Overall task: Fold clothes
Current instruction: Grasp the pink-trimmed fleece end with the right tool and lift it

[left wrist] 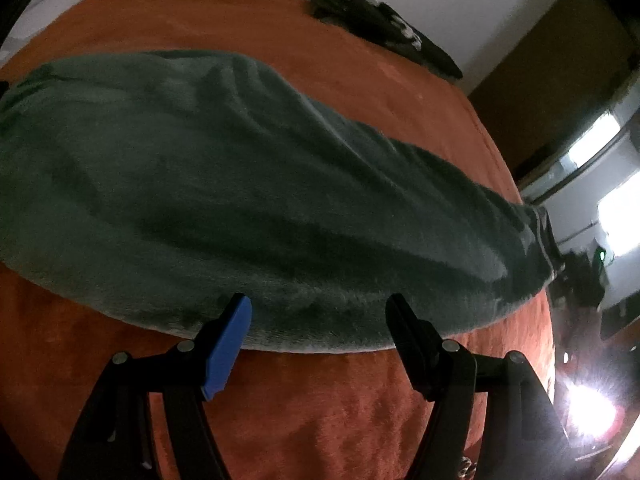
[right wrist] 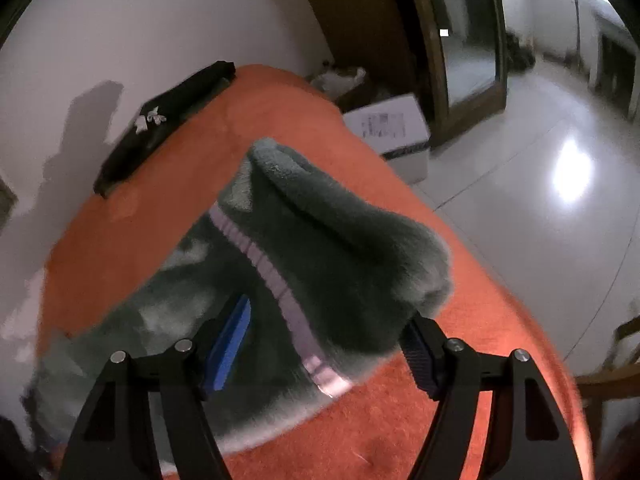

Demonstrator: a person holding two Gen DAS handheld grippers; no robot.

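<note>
A dark green fleece garment [left wrist: 224, 184] lies spread across the orange blanket [left wrist: 320, 408] on the bed. My left gripper [left wrist: 318, 306] stands open at the garment's near edge, its fingertips over the hem and nothing pressed between them. In the right wrist view the same garment [right wrist: 344, 240] shows a pale lilac ribbed band [right wrist: 276, 284] and a raised hump of fleece. My right gripper [right wrist: 328, 314] is open around that hump. The fabric covers the tip of its right finger, and the blue pad [right wrist: 230, 344] on its left finger stands clear of the hump.
A folded black garment with a white print [left wrist: 384, 36] [right wrist: 160, 128] lies at the bed's far edge by the wall. Beyond the bed are a white box [right wrist: 392, 132], a framed mirror [right wrist: 468, 40], shiny floor tiles [right wrist: 540, 168] and a wooden chair [right wrist: 616, 380].
</note>
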